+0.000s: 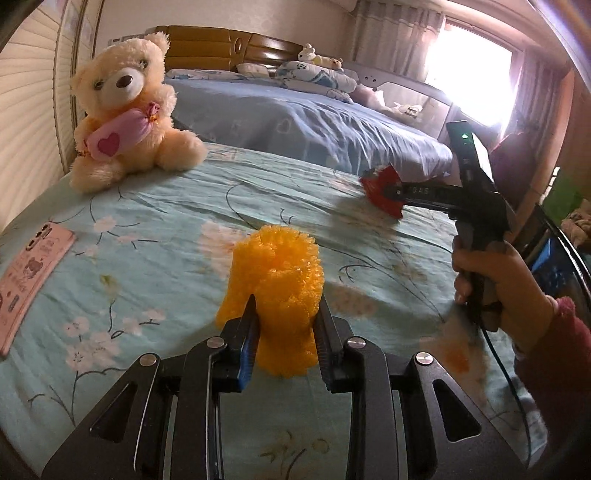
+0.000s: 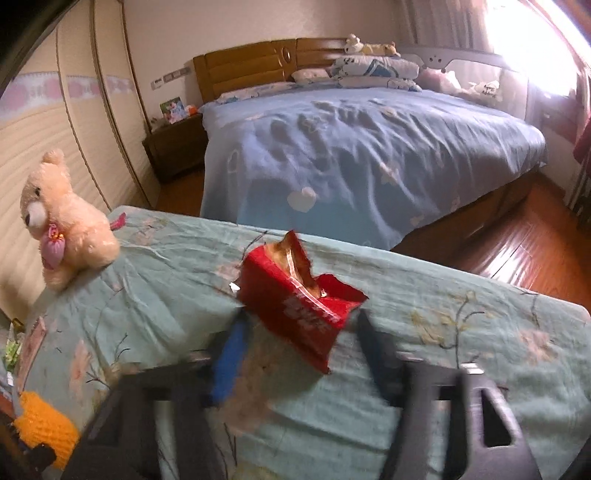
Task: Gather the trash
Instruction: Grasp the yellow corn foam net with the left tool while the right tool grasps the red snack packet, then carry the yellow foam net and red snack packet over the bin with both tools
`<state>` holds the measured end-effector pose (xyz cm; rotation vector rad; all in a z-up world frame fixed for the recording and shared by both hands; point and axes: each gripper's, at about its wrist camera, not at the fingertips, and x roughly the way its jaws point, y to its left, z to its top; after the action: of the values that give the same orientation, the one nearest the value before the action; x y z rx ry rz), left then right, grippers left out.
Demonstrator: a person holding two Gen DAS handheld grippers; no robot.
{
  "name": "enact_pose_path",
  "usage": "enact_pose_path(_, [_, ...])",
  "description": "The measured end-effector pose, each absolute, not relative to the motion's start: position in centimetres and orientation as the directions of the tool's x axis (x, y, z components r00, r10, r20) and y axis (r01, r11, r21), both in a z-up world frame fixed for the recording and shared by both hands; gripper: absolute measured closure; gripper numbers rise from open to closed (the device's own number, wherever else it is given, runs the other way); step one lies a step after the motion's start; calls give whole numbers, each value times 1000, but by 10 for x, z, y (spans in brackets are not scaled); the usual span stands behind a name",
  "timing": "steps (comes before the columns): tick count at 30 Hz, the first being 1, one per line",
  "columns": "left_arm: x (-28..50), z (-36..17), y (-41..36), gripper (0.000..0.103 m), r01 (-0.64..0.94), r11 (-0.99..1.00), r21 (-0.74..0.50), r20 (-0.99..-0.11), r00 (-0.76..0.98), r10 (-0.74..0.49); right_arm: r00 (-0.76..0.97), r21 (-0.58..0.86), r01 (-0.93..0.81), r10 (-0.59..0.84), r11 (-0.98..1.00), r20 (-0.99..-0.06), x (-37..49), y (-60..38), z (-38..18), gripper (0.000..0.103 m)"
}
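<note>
A bed (image 2: pixel 369 155) under a blue cover is filling the upper middle of the right wrist view, its wooden headboard (image 2: pixel 258 70) leaning against a pale wall (image 2: pixel 229 26). A dark nightstand (image 2: pixel 175 147) is standing at its left. A cream wardrobe (image 2: pixel 74 122) is curving down the left edge. A window (image 2: pixel 535 40) at upper right is pouring in glaring daylight beside a curtain (image 1: pixel 399 33). Wooden floor (image 2: pixel 517 243) is shining at right. A floral green sheet (image 2: pixel 461 350) is spreading across the foreground.

Black claw (image 1: pixel 286 314), 1 blue pad, silver screws; red sleeve (image 1: pixel 554 354).
</note>
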<state>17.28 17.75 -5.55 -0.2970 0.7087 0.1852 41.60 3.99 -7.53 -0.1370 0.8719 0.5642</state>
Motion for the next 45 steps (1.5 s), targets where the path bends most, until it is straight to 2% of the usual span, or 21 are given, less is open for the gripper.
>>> enact_pose_path(1, [172, -55, 179, 74, -268, 941, -208, -664, 745, 66, 501, 115, -517, 409, 848, -763, 417, 39, -78, 103])
enact_pose_path(9, [171, -59, 179, 69, -292, 930, -221, -662, 745, 76, 484, 189, -504, 457, 843, -747, 395, 11, -70, 103])
enact_pose_path(12, [169, -61, 177, 69, -293, 932, -215, -662, 745, 82, 487, 213, -513, 486, 832, -726, 392, 8, -62, 92])
enact_pose_path(14, [170, -62, 177, 69, -292, 932, -214, -663, 744, 81, 487, 238, -519, 513, 821, -707, 394, 9, -55, 67])
enact_pose_path(15, [169, -62, 177, 69, -292, 931, -218, -662, 745, 79, 496, 239, -521, 518, 819, -697, 396, 11, -52, 45])
enact_pose_path(16, [170, -63, 178, 69, -290, 930, -226, -661, 747, 72, 509, 230, -526, 520, 819, -686, 397, 15, -49, 35])
enact_pose_path(23, [175, -66, 180, 69, -274, 932, -236, -670, 740, 48, 551, 163, -492, 451, 855, -702, 443, 49, -57, 36])
enact_pose_path(24, [175, -67, 179, 69, -273, 932, -237, -671, 740, 46, 546, 157, -487, 440, 859, -713, 449, 51, -62, 37])
enact_pose_path(26, [175, -67, 180, 69, -272, 933, -237, -672, 739, 45, 521, 160, -469, 419, 869, -744, 462, 53, -75, 65])
enact_pose_path(27, [175, -67, 179, 69, -272, 932, -239, -672, 739, 44, 515, 162, -461, 412, 872, -752, 464, 51, -79, 85])
enact_pose_path(30, [176, -67, 179, 69, -273, 933, -234, -673, 738, 47, 520, 180, -458, 427, 870, -740, 456, 39, -77, 87])
enact_pose_path(31, [176, -67, 179, 69, -273, 934, -231, -673, 738, 49, 518, 191, -460, 437, 867, -736, 450, 34, -74, 95])
enact_pose_path(32, [176, -67, 179, 70, -273, 934, -231, -674, 737, 48, 515, 201, -463, 447, 863, -732, 445, 31, -71, 96])
enact_pose_path(38, [175, -63, 169, 77, -273, 944, -186, -673, 735, 80, 489, 301, -468, 527, 831, -695, 384, -14, -47, 98])
enact_pose_path(45, [171, -53, 125, 79, -168, 959, -229, -670, 742, -30, 489, 410, -402, 570, 819, -660, 305, -90, -38, 98])
